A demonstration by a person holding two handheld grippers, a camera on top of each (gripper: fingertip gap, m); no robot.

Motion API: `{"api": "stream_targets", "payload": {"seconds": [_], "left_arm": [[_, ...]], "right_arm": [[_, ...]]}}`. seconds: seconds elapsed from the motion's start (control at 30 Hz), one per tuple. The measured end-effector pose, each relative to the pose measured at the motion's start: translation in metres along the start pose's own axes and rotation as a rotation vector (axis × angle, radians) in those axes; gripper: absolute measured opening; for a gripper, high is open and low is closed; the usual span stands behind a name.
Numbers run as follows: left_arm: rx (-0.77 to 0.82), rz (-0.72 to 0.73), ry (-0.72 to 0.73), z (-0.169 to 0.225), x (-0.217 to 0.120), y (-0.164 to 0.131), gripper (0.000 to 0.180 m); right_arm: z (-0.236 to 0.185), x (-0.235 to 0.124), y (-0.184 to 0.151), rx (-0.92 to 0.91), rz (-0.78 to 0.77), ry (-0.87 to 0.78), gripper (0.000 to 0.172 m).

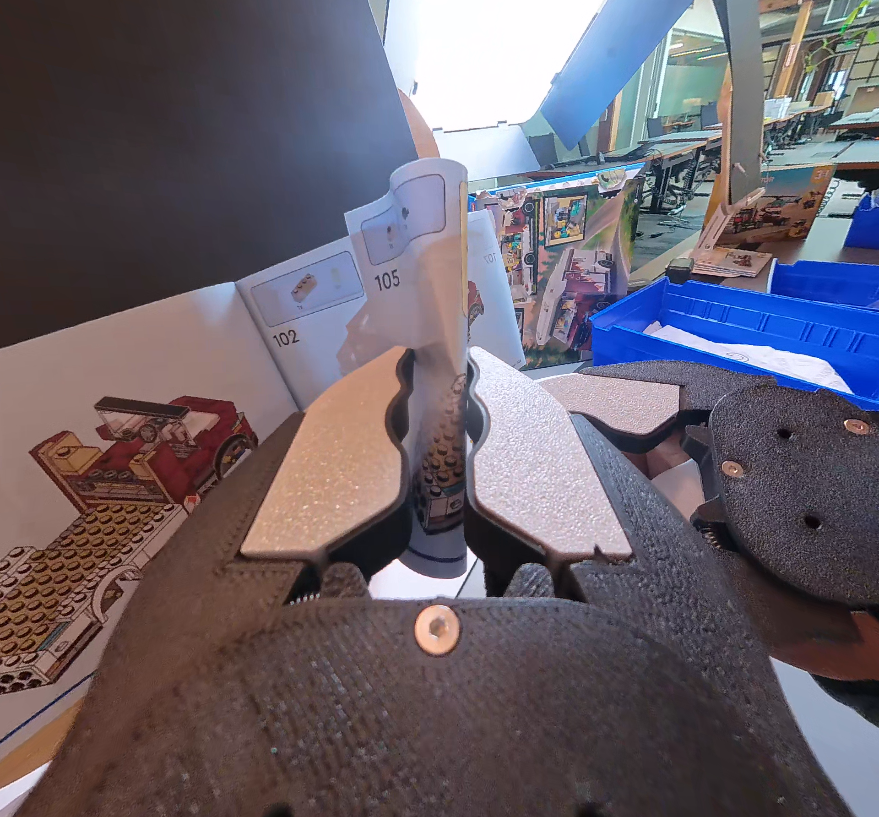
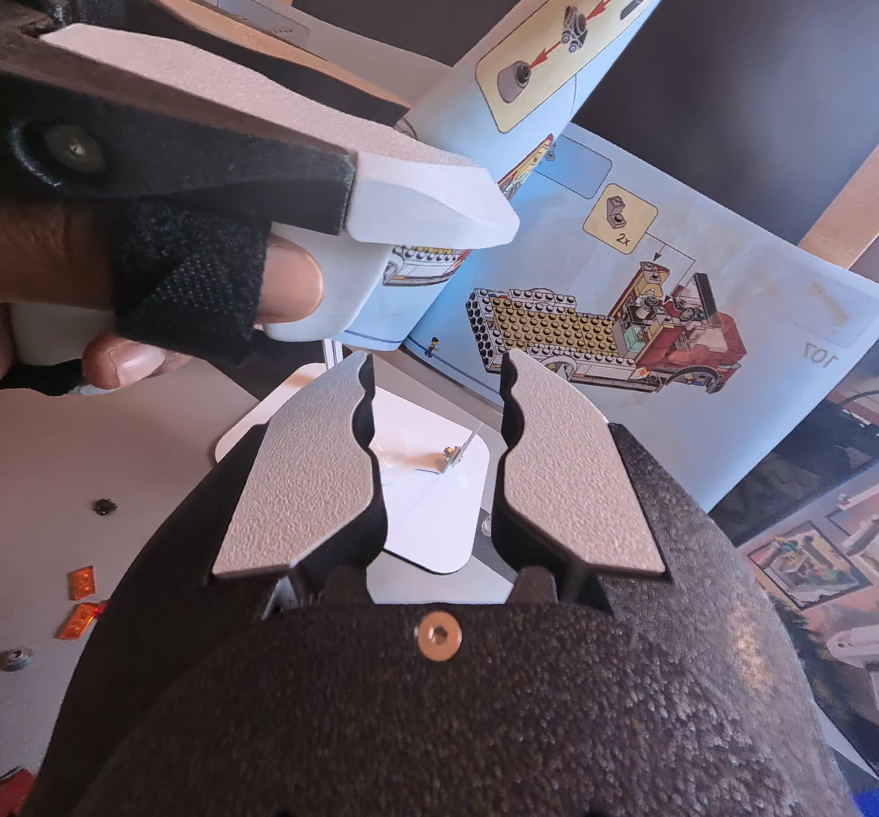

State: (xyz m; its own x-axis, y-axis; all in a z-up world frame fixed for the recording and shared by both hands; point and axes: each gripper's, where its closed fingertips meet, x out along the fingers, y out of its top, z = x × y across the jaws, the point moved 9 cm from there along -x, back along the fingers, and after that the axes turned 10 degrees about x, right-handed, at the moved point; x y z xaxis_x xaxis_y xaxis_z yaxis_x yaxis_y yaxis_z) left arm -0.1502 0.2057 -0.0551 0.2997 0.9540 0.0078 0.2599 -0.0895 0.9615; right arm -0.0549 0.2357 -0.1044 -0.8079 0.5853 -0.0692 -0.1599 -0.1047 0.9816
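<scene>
Booklet page (image 1: 440, 318) upright, pinched in left tongs (image 1: 438, 366); right tongs (image 2: 435, 366) wide, bare.

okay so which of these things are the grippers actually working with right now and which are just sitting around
In use:
- left gripper, jaws closed on a curled page of the instruction booklet
- right gripper, jaws open, nothing between them, just below the booklet

Lying about:
- blue bins
- toy box
- orange bricks
- white plate
</scene>
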Motion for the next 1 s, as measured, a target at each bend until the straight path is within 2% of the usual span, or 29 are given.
{"api": "stream_targets", "payload": {"seconds": [0.17,0.37,0.43,0.5,0.57,0.67,0.73,0.8,0.87,0.93,1.0], "left_arm": [[0.002,0.006,-0.053,0.006,0.000,0.001,0.030],[-0.008,0.113,-0.287,0.026,-0.012,0.015,0.046],[0.037,0.138,-0.261,0.023,-0.019,0.017,0.042],[0.068,0.201,-0.175,0.010,-0.031,0.020,0.033],[0.023,0.268,-0.125,-0.007,-0.048,0.022,0.028],[-0.019,0.280,-0.054,-0.033,-0.069,0.017,0.025],[-0.019,0.251,0.016,-0.050,-0.079,0.011,0.024],[-0.066,0.245,0.059,-0.063,-0.081,0.005,0.022],[-0.187,0.259,-0.003,-0.067,-0.072,-0.002,0.022],[-0.320,0.263,-0.074,-0.064,-0.061,-0.010,0.024],[-0.355,0.281,-0.075,-0.061,-0.059,-0.010,0.023]], "right_arm": [[0.006,-0.002,0.001,0.034,0.011,-0.021,0.047],[0.036,-0.008,-0.001,0.228,0.043,-0.036,0.041],[0.050,-0.008,-0.003,0.312,0.037,-0.042,0.039],[0.060,-0.009,-0.006,0.378,0.033,-0.027,0.038],[0.062,-0.016,-0.006,0.393,0.060,0.043,0.038],[0.051,-0.031,-0.005,0.299,0.105,0.173,0.052],[0.036,-0.038,-0.002,0.182,0.107,0.222,0.068],[0.008,-0.033,0.001,-0.016,0.071,0.194,0.082],[-0.027,-0.014,-0.002,-0.184,0.022,0.161,0.092],[-0.053,0.011,-0.008,-0.297,0.005,0.078,0.090],[-0.063,0.035,-0.009,-0.377,0.017,-0.039,0.081]]}}
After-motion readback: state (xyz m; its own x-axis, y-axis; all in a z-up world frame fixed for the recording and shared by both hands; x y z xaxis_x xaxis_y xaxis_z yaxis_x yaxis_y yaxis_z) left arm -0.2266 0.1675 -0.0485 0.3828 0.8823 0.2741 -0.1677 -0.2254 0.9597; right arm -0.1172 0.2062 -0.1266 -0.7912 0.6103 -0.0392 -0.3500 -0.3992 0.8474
